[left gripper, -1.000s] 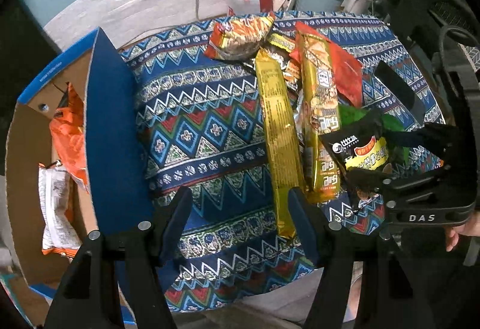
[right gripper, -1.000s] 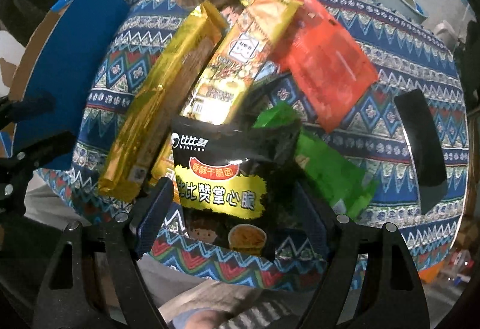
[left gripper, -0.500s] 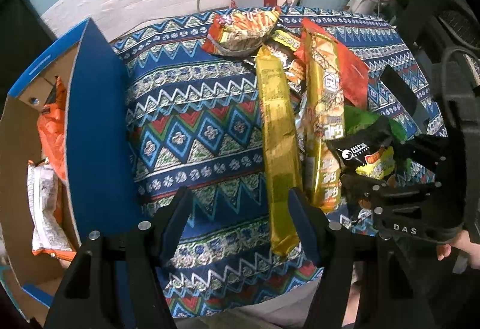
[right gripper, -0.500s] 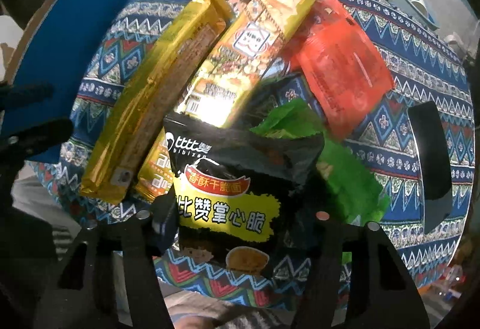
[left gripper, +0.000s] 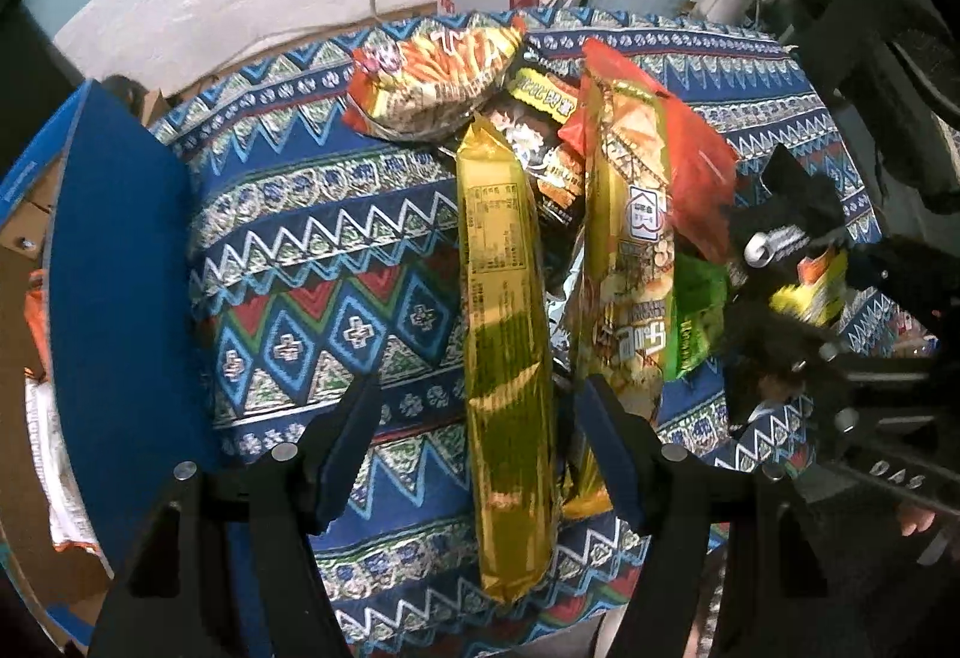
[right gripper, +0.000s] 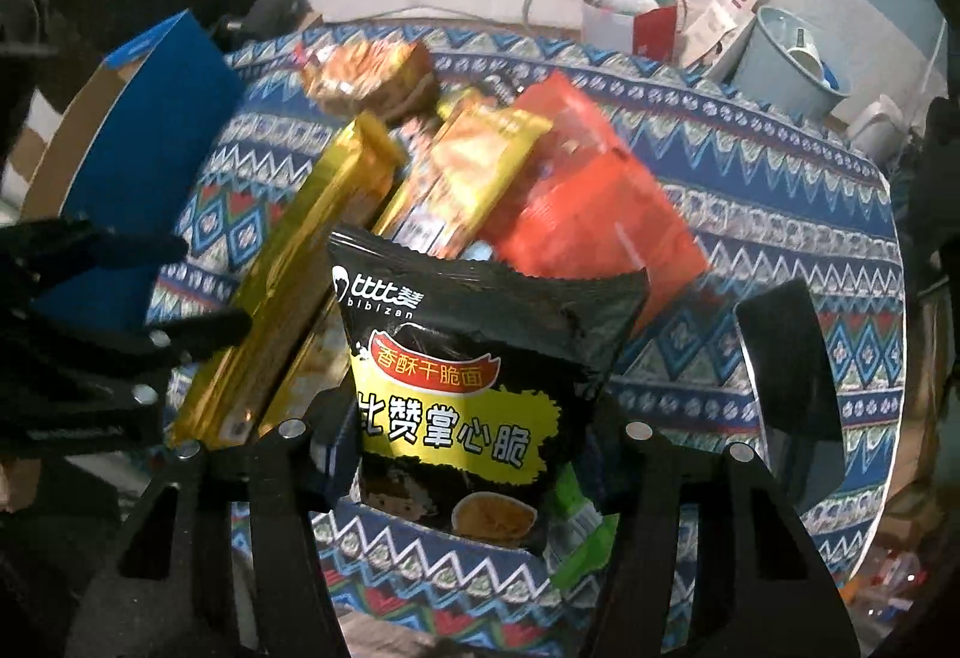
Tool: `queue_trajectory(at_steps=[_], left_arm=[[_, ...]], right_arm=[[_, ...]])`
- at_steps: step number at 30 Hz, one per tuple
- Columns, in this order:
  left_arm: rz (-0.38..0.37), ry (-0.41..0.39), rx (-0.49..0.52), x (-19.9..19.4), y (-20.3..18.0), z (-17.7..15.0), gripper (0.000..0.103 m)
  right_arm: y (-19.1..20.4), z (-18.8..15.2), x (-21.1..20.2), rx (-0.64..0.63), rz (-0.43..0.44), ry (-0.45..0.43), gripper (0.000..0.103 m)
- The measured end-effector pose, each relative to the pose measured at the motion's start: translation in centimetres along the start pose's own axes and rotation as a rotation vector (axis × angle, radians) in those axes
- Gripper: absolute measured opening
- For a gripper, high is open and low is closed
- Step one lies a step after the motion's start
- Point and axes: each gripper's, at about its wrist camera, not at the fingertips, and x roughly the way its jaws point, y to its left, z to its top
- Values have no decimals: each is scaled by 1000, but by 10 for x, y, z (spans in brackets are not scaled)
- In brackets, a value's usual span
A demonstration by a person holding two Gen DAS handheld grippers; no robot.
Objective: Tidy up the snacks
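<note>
Much bare tablecloth (left gripper: 312, 250) between gold packet (left gripper: 504, 334) and blue box flap (left gripper: 120, 262).

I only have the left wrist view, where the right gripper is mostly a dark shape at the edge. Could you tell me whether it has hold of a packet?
Observer: Yes. In the right wrist view, the right gripper has just been closing its fingers, and they now press on both sides of the black snack packet.
Operator: Thank you. Is anything else caught with it?
Observer: A green packet shows under its lower edge. I cannot tell whether it is pinched too.
</note>
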Motion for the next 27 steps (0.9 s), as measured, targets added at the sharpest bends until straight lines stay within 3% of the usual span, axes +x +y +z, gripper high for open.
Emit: queue_trajectory(at_steps=[16,17,21,24,27], left_arm=[[-33,45,-17,36,-1,23,68],[-35,49,-16,39,-1,24,66],[-51,78,-6,48,-3,24,36],[-56,67,14,47,-8,23,29],[-33,28,49,36,-12,21,28]], right_arm=[[-17,35,14,42,38,-18,58],[-18,37,14,45,41,-20,58],[-17,40,15,44,45,-22,58],[-16,42,15,40,44,-19,58],[-15,43,14,32,46,-17,58]])
